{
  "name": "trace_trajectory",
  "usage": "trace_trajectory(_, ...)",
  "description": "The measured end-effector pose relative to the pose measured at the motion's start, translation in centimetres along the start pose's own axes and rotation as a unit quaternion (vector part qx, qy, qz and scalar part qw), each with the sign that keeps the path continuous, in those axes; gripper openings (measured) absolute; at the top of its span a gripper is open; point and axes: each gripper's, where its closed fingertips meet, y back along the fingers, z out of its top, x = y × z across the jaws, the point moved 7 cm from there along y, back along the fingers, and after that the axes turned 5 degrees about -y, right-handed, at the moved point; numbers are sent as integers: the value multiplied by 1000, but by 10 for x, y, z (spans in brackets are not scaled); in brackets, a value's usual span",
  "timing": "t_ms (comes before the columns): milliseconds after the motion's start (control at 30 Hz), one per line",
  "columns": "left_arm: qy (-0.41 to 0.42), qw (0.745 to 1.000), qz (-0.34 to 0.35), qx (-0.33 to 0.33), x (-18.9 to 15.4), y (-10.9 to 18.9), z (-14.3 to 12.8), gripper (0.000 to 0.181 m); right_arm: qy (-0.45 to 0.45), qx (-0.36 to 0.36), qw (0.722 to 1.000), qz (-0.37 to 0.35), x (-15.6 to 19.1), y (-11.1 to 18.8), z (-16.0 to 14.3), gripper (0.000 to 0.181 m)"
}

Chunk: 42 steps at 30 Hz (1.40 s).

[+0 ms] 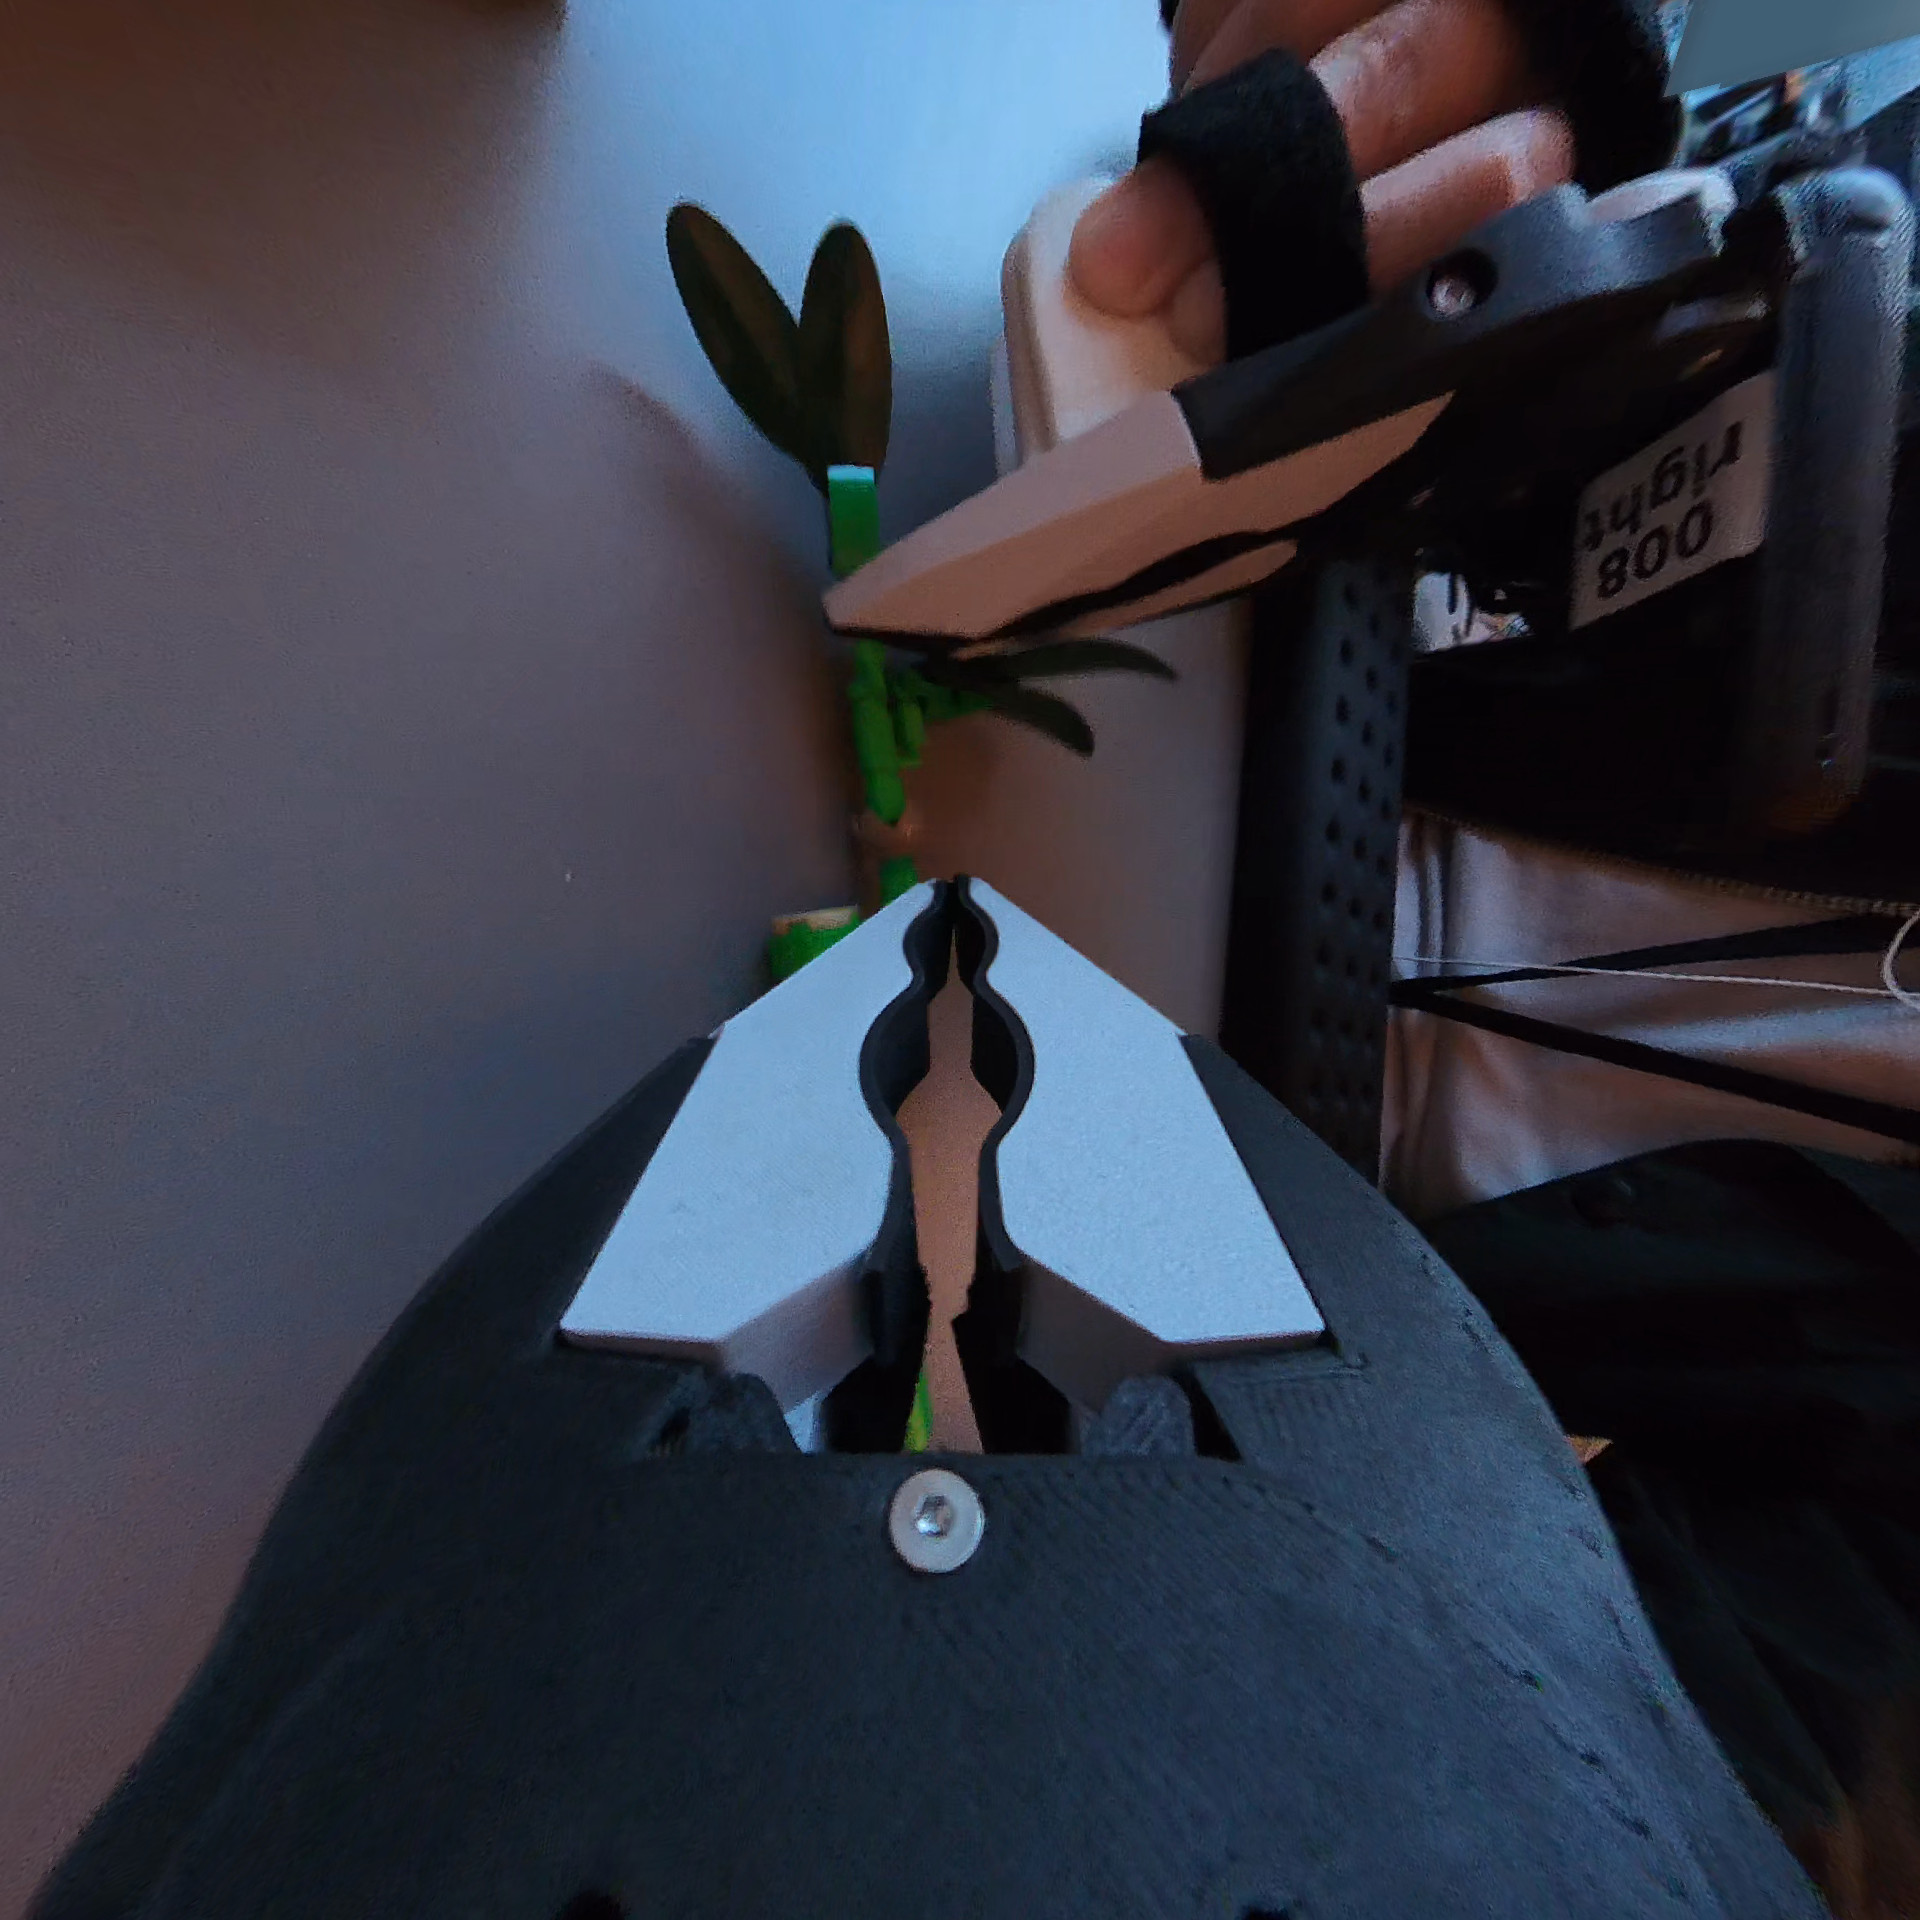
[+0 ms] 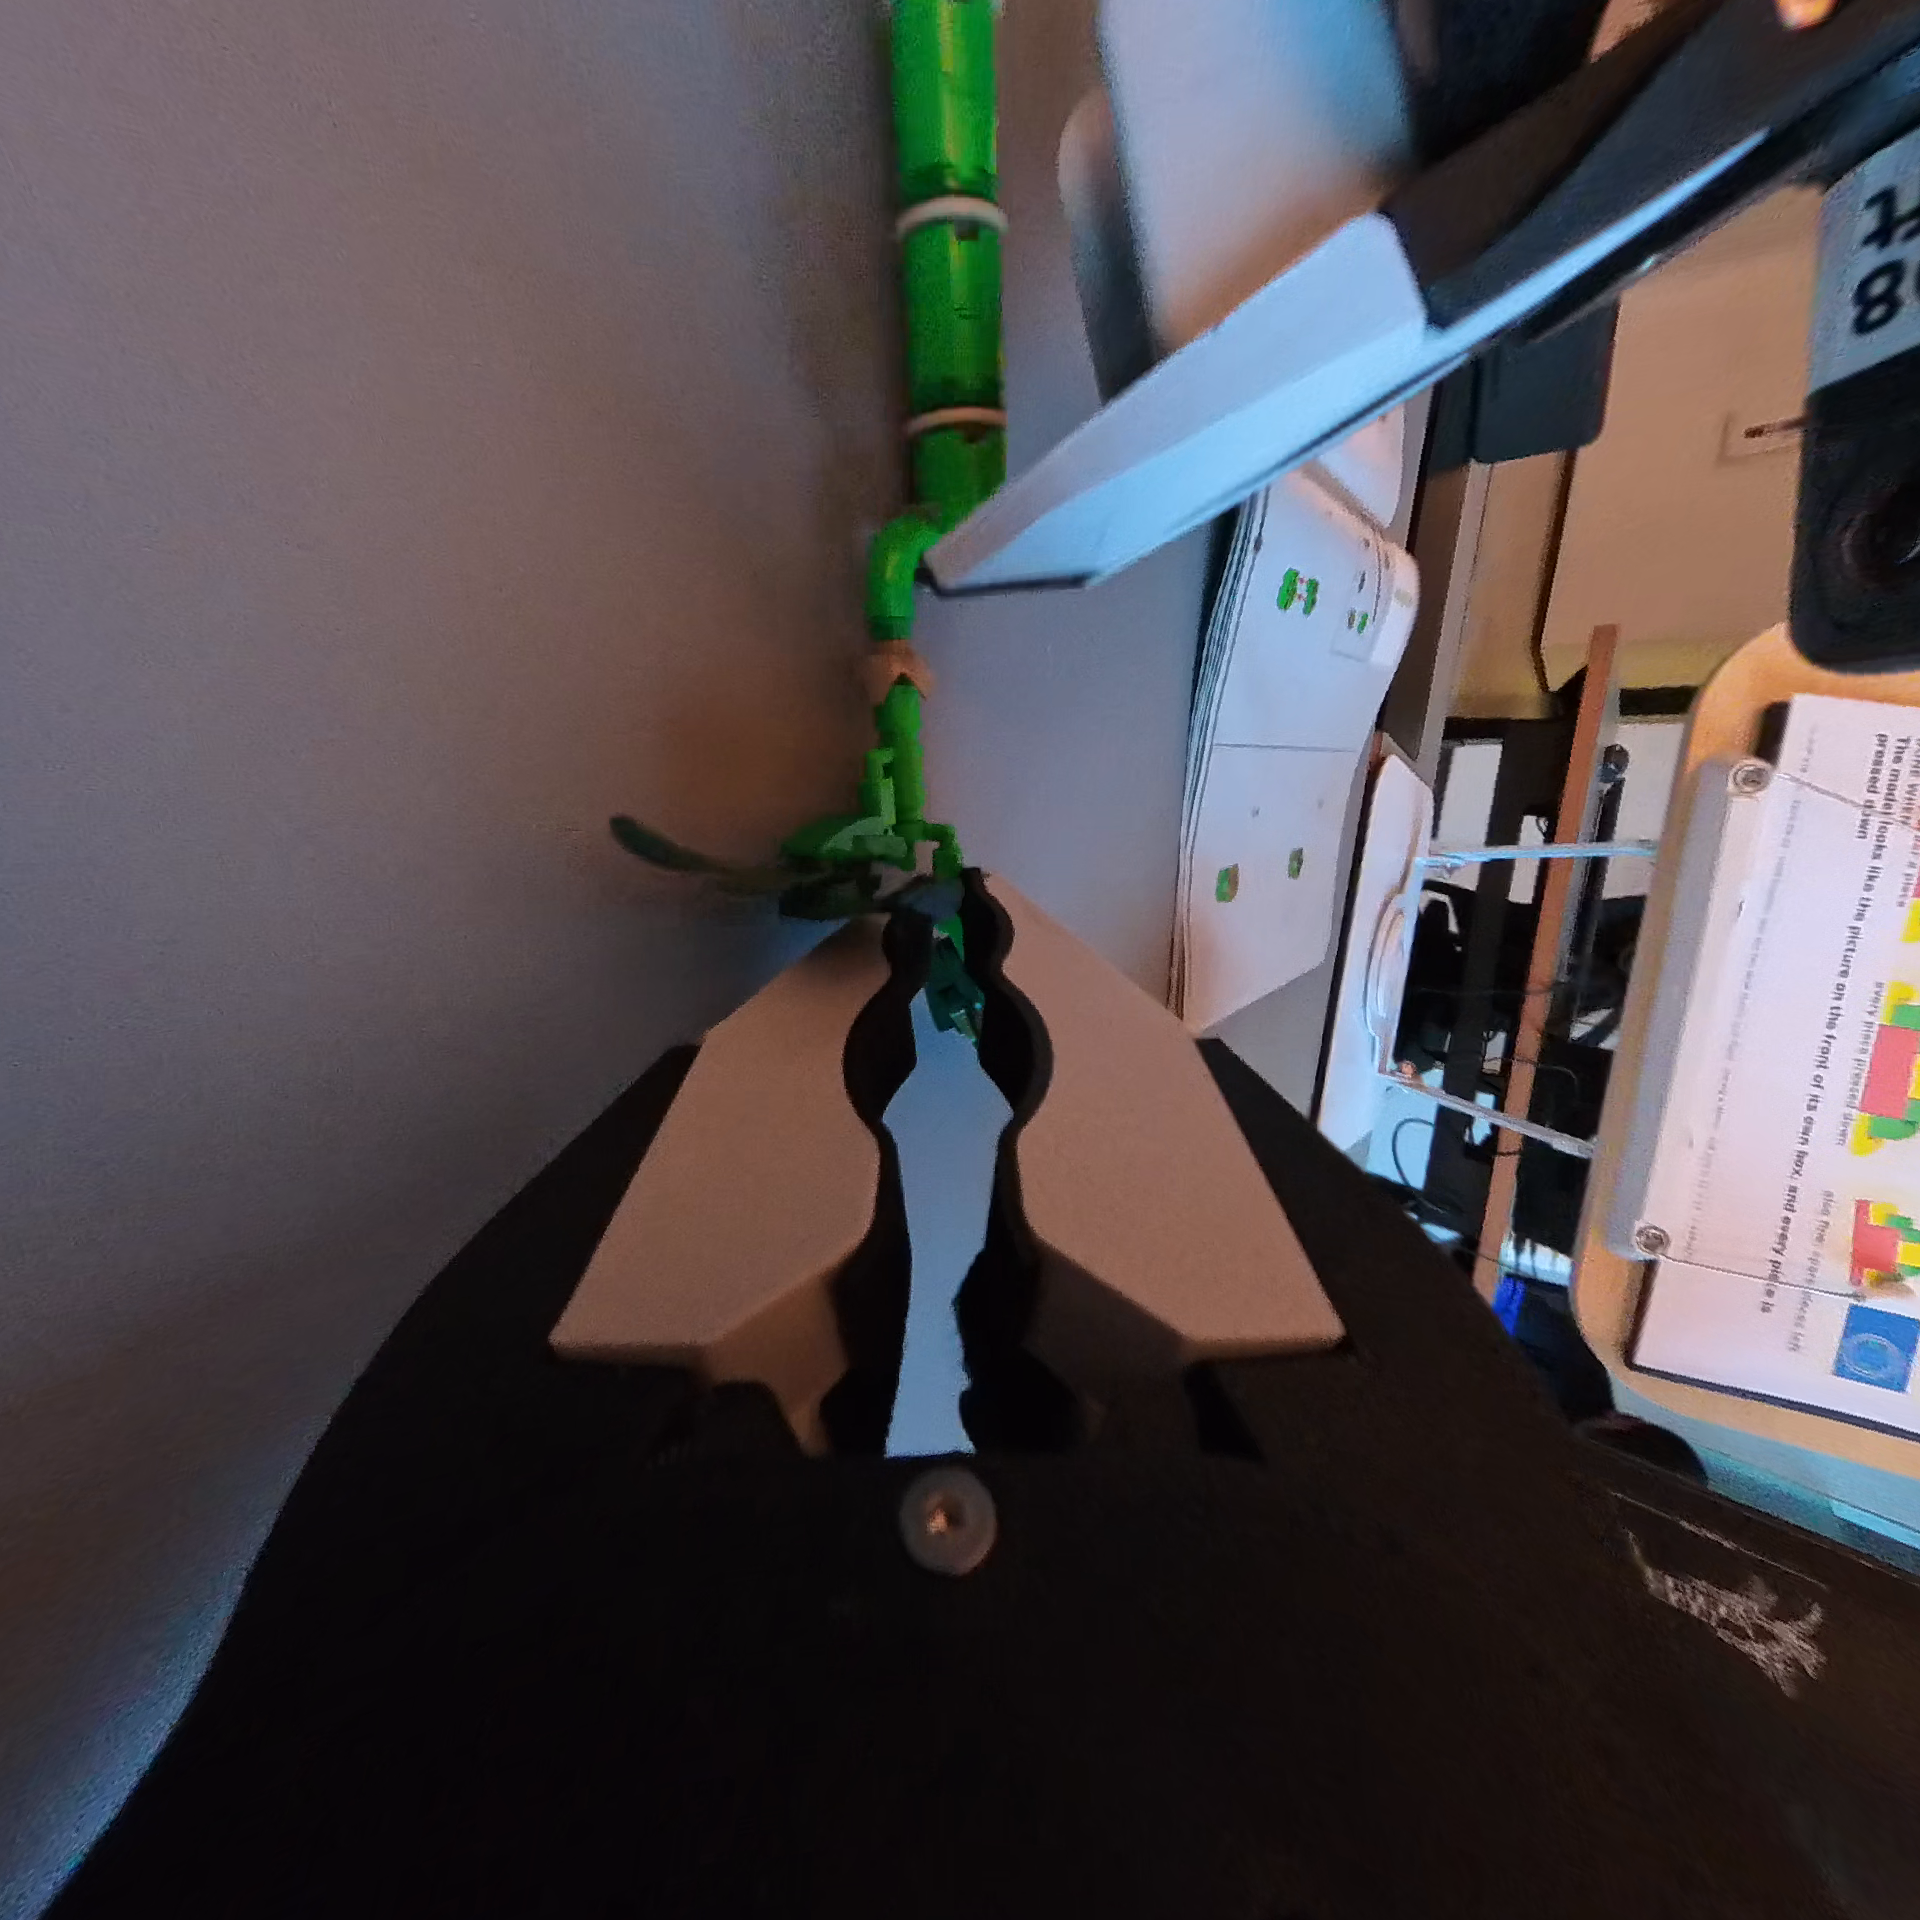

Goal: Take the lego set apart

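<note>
The lego set is a green bamboo plant held in the air between my grippers. Its thin green stem (image 1: pixel 873 717) carries dark leaves (image 1: pixel 790 332); the thick stalk (image 2: pixel 951 260) shows in the right wrist view. My left gripper (image 1: pixel 956 883) is shut, its fingertips meeting right beside the stem, and I see nothing between them. It also shows in the right wrist view (image 2: pixel 940 571), with its tip at the stem's green elbow. My right gripper (image 2: pixel 951 894) is shut on the leaf cluster (image 2: pixel 831 862), a green piece (image 2: pixel 951 987) between its pads. It also shows in the left wrist view (image 1: pixel 847 620), at the dark leaves.
A plain grey surface (image 1: pixel 312 623) lies behind the plant. A person's hand (image 1: pixel 1247 208) holds the right gripper. A black perforated post (image 1: pixel 1320 831) stands to the right. An instruction booklet (image 2: pixel 1278 779) and a printed sheet on a board (image 2: pixel 1818 1039) are at the right. Across from one pair of fingers to the other is roughly 5 cm.
</note>
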Motion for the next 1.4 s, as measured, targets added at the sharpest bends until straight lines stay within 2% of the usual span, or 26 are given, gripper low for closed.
trace_trajectory(100,-2,1000,4,-18,0,-1,8,0,-27,-28,999,3,-4,5,5,5)
trace_trajectory(200,-17,998,48,-47,2,3,16,16,-24,-27,999,-1,-4,5,7,5)
trace_trajectory(267,-25,997,54,-57,-1,3,21,18,-20,-23,1000,1,-2,3,7,5)
trace_trajectory(567,-58,992,110,-11,0,-17,21,6,-34,-24,999,0,-2,0,8,5)
trace_trajectory(800,-68,991,110,-13,3,-18,20,4,-72,-28,997,21,-3,-3,5,4)
trace_trajectory(1000,-62,993,100,-15,4,-20,16,3,-39,-30,999,19,2,-4,2,5)
trace_trajectory(1400,-71,993,93,-7,-1,-23,14,0,-38,-42,998,36,4,0,3,5)
